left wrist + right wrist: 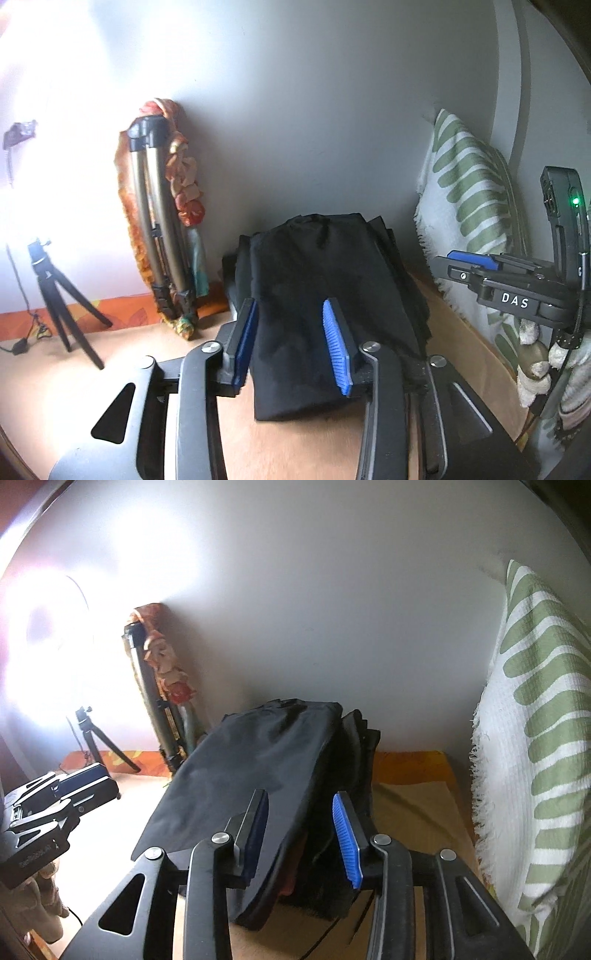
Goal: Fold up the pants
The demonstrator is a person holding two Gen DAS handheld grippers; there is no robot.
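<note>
The folded black pants [325, 295] lie on the wooden table [110, 365], long axis running toward twelve o'clock. Both claws, the left gripper [295, 343] and the right gripper [303, 834], stand apart, empty, pants straight ahead, equally near.

Two wrist views, close, angled down, both facing folded pants [325, 273] (wall behind)

Black pants [332, 273], blue-padded claws, a white cushion [543, 716] with green leaf stripes, an orange cloth [125, 314]
</note>
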